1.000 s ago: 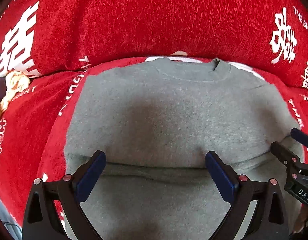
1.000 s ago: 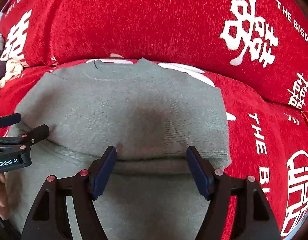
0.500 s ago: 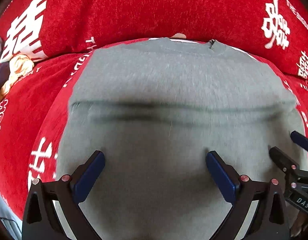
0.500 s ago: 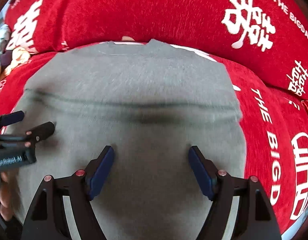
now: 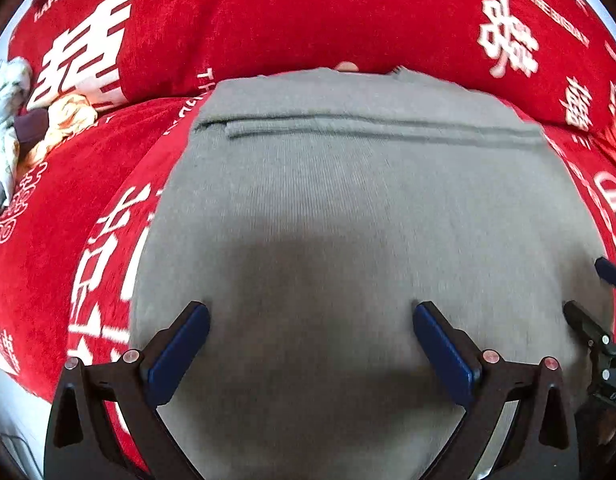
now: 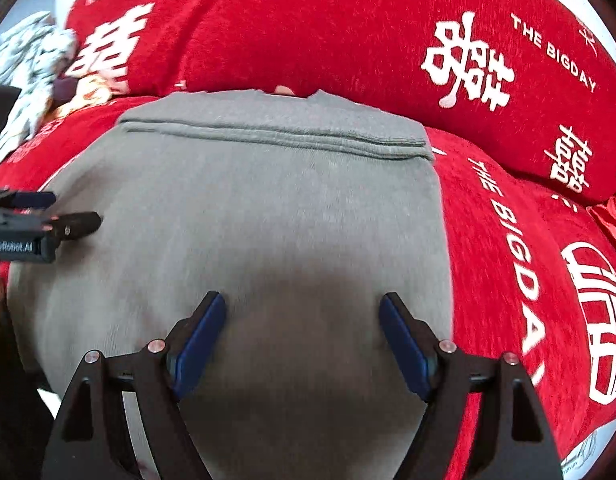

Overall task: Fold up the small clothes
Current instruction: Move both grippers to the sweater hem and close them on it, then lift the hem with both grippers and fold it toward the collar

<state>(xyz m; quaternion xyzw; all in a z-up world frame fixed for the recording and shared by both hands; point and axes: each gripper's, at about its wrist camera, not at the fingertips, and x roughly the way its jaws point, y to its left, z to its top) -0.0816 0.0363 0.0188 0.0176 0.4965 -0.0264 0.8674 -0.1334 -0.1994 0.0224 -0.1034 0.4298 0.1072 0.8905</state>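
A grey knit sweater (image 5: 348, 208) lies folded on the red sofa cover, its hem edge laid across near the collar at the back; it also shows in the right wrist view (image 6: 268, 208). My left gripper (image 5: 310, 316) is open and empty above the sweater's near part. My right gripper (image 6: 302, 308) is open and empty above the sweater's near right part. The right gripper's fingers (image 5: 580, 320) show at the right edge of the left wrist view. The left gripper's fingers (image 6: 78, 222) show at the left edge of the right wrist view.
A red cover with white lettering (image 5: 68, 208) spreads over the seat and the back cushion (image 6: 348, 20). A pile of other clothes (image 5: 12, 120) lies at the far left, also in the right wrist view (image 6: 28, 64). The seat's front edge runs at lower left.
Both grippers have drawn back toward me from the fold. The hem edge now lies far from the fingers, near the collar. Both stay open.
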